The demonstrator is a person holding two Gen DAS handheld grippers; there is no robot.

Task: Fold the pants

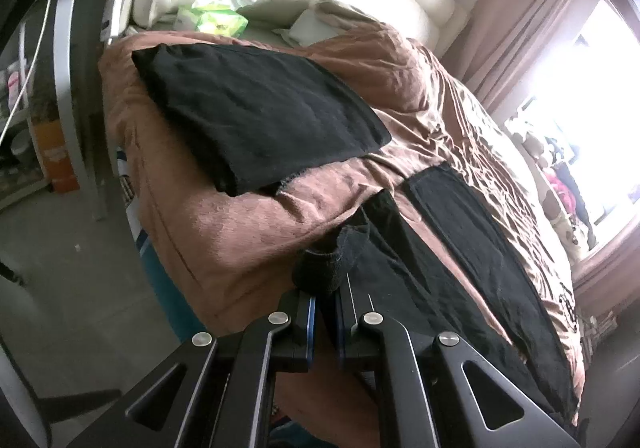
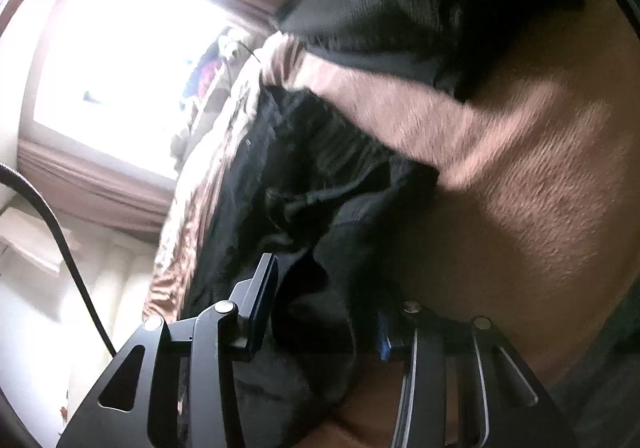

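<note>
At the far left of the left wrist view stands a grey shelf frame (image 1: 66, 96) beside the bed, with bare floor (image 1: 60, 268) below it. Next comes the brown blanket (image 1: 224, 232) covering the bed, and on its upper part lies a black folded garment (image 1: 256, 116), flat and squared off, probably set there to stay clear of the working area. Further right, the black pants (image 1: 452, 248) lie spread along the blanket toward the window (image 1: 592, 88), one leg visibly separate from the other with a strip of blanket between them.

The left gripper (image 1: 322, 288) is pinched nearly closed on a bunched corner of the pants at the near edge of the bed (likely a waistband or hem end, though the fabric is too crumpled to say which). Holding that corner appears to anchor one side so the cloth can be drawn over evenly.

In the right wrist view, blurred throughout, the right gripper (image 2: 324, 312) has black pants fabric lying between its jaws; they stand partly apart, and the blur and the dark cloth covering the right-hand finger hide whether the pads press on it. It seems placed to take the matching corner, so both ends can be carried together for the fold.
</note>
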